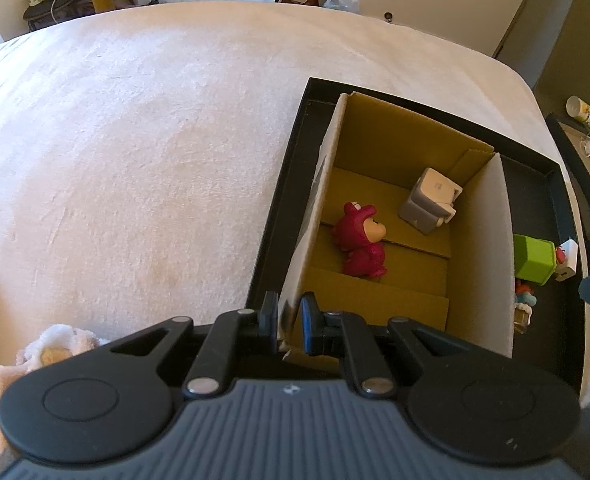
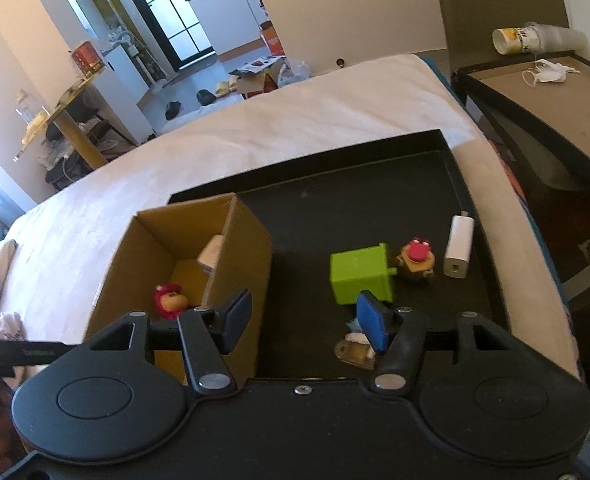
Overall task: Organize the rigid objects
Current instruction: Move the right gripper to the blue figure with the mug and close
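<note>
An open brown cardboard box (image 1: 395, 240) is seen standing in a shallow black tray (image 2: 375, 208) on a bed covered with a pale blanket (image 1: 135, 140). Inside the box a red bear figurine (image 1: 361, 240) and a grey-and-white block-shaped toy (image 1: 429, 200) are already lying. Beside the box, on the tray floor, a lime-green plastic cube (image 2: 361, 278) is found, with a small brown-and-red figurine (image 2: 415, 260) just beyond it and a white rectangular charger (image 2: 459, 246) further right, its long axis running away from the camera.

The right tool (image 2: 307, 322) is judged the nearer one: the cube lies just ahead of it, slightly toward its right finger, and a small pale item (image 2: 355, 350) sits under that finger. Its jaws are held about half open with nothing gripped.

The left tool (image 1: 289, 322) is closed tightly on the near wall of the cardboard box, apparently steadying it.
</note>
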A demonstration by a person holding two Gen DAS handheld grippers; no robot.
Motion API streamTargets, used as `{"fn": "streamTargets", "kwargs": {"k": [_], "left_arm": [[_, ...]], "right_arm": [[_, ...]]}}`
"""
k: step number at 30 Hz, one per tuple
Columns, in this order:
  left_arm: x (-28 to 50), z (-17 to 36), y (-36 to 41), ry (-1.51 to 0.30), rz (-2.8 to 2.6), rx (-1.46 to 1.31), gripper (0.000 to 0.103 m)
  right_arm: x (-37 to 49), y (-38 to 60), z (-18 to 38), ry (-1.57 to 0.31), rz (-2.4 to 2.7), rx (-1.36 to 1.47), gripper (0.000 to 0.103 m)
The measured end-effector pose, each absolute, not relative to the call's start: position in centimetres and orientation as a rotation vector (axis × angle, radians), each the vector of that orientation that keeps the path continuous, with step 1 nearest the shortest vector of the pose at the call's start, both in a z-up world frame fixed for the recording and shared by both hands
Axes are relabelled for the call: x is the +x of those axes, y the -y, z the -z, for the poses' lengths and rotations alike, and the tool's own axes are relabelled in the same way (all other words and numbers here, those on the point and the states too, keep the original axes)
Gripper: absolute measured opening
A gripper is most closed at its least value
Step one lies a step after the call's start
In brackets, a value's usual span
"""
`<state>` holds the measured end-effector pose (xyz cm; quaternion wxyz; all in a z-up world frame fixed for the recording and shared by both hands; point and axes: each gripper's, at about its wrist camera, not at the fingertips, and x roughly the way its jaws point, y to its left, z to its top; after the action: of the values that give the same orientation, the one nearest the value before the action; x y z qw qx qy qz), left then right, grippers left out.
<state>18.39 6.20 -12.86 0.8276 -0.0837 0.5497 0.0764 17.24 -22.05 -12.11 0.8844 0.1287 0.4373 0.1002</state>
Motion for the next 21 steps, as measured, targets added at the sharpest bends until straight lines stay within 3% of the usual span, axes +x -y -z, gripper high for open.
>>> {"fn": "streamTargets", "kwargs": {"k": [21], "left_arm": [[18.6,13.1,-6.2,-1.175,-0.167,-0.173,0.011]], "right_arm": [[15.9,25.0,17.0,-0.991,-0.152,0.193,0.059]]}}
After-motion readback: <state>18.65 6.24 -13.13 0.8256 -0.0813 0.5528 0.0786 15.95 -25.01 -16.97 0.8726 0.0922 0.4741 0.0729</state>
